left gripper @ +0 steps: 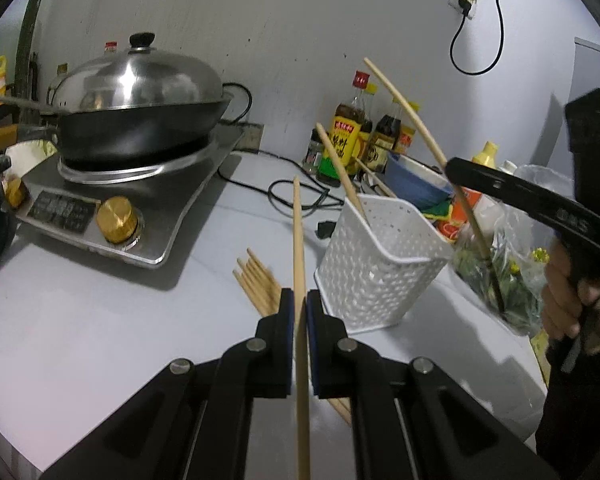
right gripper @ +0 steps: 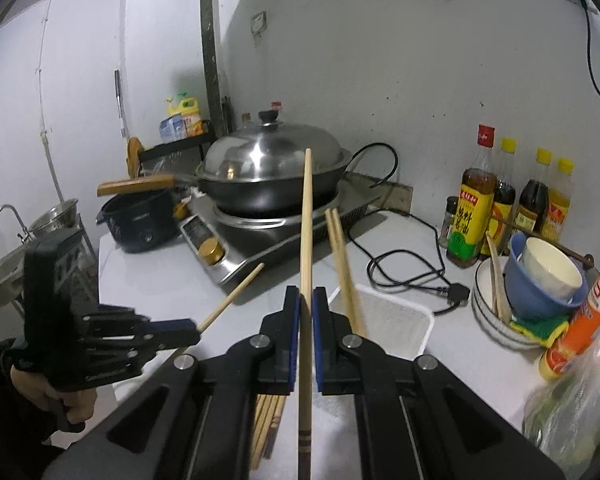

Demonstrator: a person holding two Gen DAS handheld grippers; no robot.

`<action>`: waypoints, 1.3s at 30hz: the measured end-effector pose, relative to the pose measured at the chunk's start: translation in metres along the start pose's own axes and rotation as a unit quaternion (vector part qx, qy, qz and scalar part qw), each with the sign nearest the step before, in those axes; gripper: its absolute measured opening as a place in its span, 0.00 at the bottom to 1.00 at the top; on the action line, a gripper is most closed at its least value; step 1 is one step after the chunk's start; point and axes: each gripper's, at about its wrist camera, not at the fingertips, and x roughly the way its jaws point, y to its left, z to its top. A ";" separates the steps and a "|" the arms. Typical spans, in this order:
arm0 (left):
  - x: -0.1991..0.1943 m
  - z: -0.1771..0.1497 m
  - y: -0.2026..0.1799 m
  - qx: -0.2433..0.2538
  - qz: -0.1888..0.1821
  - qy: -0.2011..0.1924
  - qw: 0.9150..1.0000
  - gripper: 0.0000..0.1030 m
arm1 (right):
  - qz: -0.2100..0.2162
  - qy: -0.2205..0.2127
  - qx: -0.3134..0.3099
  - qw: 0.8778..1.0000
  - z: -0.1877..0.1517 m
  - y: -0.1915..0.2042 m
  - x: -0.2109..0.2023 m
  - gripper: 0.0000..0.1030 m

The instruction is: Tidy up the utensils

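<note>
Each gripper holds one wooden chopstick. The left gripper [left gripper: 300,304] is closed tight on a chopstick [left gripper: 299,240] that stands between its blue pads, with the tip pointing up and away, above the counter [left gripper: 100,320]. The right gripper [right gripper: 306,300] is closed the same way on its own chopstick [right gripper: 307,216], whose dark-banded end hangs down near the camera. In the left view this second stick appears high, above the white perforated basket [left gripper: 380,264].

The basket stands on the counter just beside a loose bundle of chopsticks [left gripper: 256,280], and it already has at least one chopstick [left gripper: 340,172] leaning inside.

The risks, as I judge them:
- Each stick is held at one narrow point, so it can turn between the pads and miss the basket opening.
- The basket looks light. A stick that pushes on its rim could tip or slide it.
- The two grippers are near each other over a small opening, so their sticks may cross or knock together.
- Behind the basket stand sauce bottles [left gripper: 346,136] and a blue bowl [left gripper: 416,180]. A long stick swinging wide could hit them.
- The stick already inside leans, and a new one may lever it out.
</note>
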 end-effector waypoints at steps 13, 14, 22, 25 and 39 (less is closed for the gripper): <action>-0.009 0.027 0.027 -0.015 -0.004 -0.035 0.999 0.05 | -0.011 -0.026 -0.025 0.999 0.064 -0.030 0.035 0.06; -0.007 0.027 0.029 -0.018 -0.004 -0.032 0.999 0.05 | -0.015 -0.024 -0.031 0.999 0.066 -0.030 0.040 0.06; 0.002 0.022 0.051 -0.042 -0.002 -0.025 0.999 0.05 | -0.033 0.026 -0.062 0.997 0.055 -0.023 0.090 0.06; 0.004 0.020 0.054 -0.042 -0.004 -0.020 0.999 0.05 | -0.036 0.043 -0.069 0.996 0.043 -0.018 0.101 0.06; 0.001 0.022 0.035 -0.033 -0.015 -0.027 0.999 0.05 | -0.035 0.093 -0.064 0.993 -0.002 -0.015 0.098 0.06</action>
